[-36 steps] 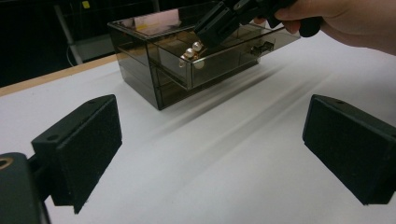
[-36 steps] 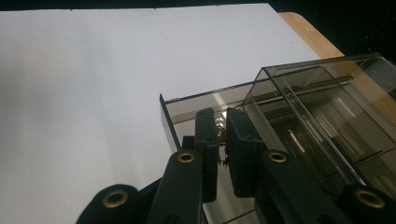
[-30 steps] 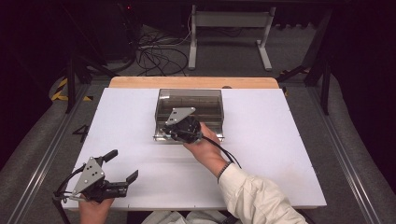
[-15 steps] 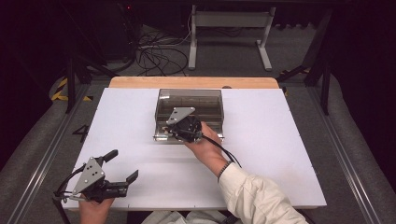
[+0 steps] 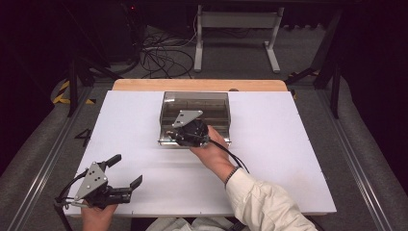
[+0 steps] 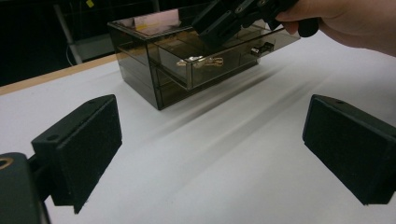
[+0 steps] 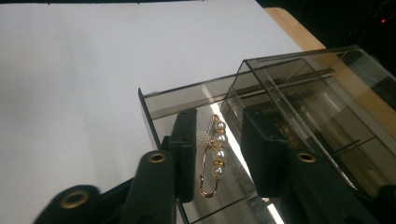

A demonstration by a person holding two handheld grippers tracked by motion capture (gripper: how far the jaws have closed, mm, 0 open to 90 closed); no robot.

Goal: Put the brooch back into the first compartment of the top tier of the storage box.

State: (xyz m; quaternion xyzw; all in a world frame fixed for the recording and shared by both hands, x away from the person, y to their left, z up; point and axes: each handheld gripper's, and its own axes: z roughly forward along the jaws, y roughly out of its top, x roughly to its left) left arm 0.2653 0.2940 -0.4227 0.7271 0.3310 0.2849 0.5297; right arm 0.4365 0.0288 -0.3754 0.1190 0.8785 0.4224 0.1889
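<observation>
My right gripper (image 7: pixel 217 154) reaches into the open drawer (image 7: pixel 163 105) over a pearl pin (image 7: pixel 214 156).

Nearest me, my left gripper (image 5: pixel 126 172) hangs low at the table's (image 5: pixel 288 159) near left corner, jaws spread wide, empty. Farther on, my right jaws flank the pin without touching it; its long axis runs along them, pointing away from me. Behind stands the smoky box (image 5: pixel 196 103).

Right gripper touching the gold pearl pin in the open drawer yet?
Apart. The right gripper view shows the right gripper with jaws astride the gold pearl pin, drawer floor visible on both sides.
</observation>
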